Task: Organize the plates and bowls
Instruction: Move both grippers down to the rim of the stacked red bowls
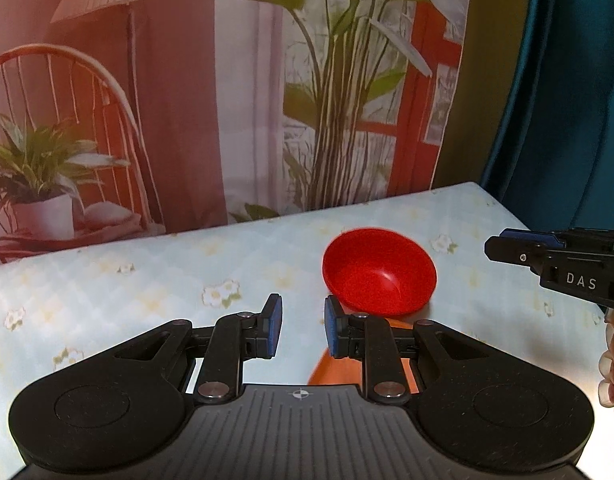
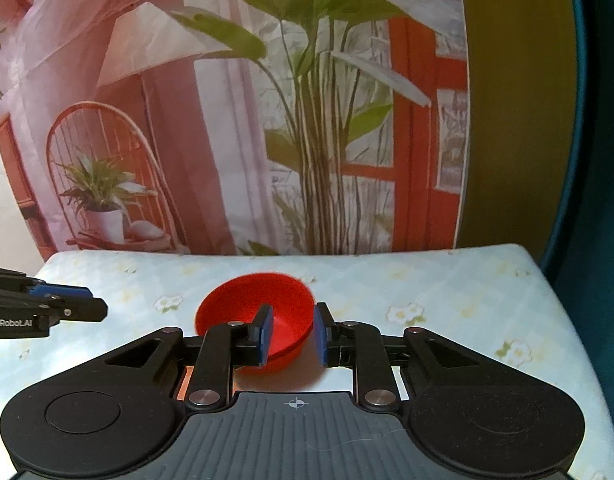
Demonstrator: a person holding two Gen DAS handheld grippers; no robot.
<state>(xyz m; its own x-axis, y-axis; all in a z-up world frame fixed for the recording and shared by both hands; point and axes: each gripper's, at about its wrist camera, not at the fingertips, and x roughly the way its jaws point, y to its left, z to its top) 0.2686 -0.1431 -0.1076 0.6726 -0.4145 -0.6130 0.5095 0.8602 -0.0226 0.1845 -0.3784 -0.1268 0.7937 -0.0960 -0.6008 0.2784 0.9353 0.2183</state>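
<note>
A red bowl (image 1: 379, 272) stands upright on the light floral tablecloth (image 1: 147, 280). My left gripper (image 1: 303, 326) is open and empty, just left of and nearer than the bowl. An orange thing (image 1: 339, 368), partly hidden under the left gripper, lies in front of the bowl. In the right wrist view the bowl (image 2: 255, 308) sits straight ahead. My right gripper (image 2: 293, 334) is open, above the bowl's near right rim, with nothing held. The right gripper (image 1: 507, 246) also shows at the right edge of the left wrist view; the left gripper (image 2: 89, 304) shows at the left edge of the right wrist view.
A printed backdrop (image 1: 267, 100) with plants and a chair hangs behind the table's far edge. A dark teal curtain (image 1: 567, 100) hangs at the right. The table's right edge (image 2: 567, 320) drops off close to the bowl's right side.
</note>
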